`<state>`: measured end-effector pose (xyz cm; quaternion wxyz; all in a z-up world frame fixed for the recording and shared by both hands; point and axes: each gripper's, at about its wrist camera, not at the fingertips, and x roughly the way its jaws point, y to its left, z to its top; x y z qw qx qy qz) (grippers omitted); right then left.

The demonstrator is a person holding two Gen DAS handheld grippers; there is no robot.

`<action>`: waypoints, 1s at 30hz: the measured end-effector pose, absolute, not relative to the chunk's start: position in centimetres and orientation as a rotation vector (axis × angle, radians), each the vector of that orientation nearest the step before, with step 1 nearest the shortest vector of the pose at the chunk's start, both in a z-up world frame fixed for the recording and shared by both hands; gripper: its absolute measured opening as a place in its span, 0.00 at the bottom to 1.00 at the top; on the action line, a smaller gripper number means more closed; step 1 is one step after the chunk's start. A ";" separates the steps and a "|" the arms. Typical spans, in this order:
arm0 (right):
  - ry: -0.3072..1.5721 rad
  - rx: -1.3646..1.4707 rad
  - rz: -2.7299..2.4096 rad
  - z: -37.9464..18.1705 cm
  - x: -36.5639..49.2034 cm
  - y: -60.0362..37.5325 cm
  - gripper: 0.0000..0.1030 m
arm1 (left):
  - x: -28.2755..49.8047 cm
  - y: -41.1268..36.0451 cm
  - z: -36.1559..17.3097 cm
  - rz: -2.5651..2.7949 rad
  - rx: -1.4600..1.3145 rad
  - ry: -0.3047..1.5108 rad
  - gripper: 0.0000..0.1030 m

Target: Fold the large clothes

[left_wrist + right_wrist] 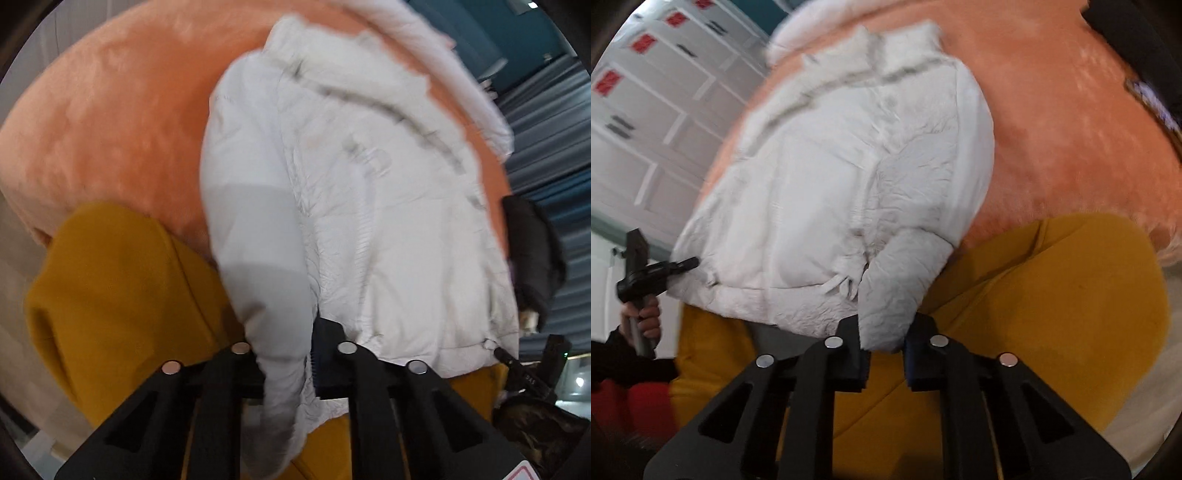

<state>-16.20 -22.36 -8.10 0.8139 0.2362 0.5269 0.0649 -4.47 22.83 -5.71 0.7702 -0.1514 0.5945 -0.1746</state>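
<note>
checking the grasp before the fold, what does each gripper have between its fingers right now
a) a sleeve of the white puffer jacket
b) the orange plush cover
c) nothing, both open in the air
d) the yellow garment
a: in each wrist view a sleeve cuff of the white puffer jacket runs down between the fingers of the left gripper and the right gripper; the yellow garment lies underneath.

L tool & R tool: both clamped on sleeves.

Jacket on blanket; cloth nearer, partly under jacket.
</note>
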 end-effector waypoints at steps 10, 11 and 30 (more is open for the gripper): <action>0.672 0.498 0.255 10.2 -18.4 -25.2 0.10 | -7.9 24.7 13.6 -0.515 -0.490 0.768 0.08; 0.613 0.502 0.232 10.9 -17.5 -25.7 0.10 | -6.5 24.4 14.0 -0.494 -0.499 0.720 0.09; 0.661 0.776 -0.058 -7.2 11.6 -34.2 0.27 | 22.6 18.9 -4.6 -0.288 -0.359 1.099 0.23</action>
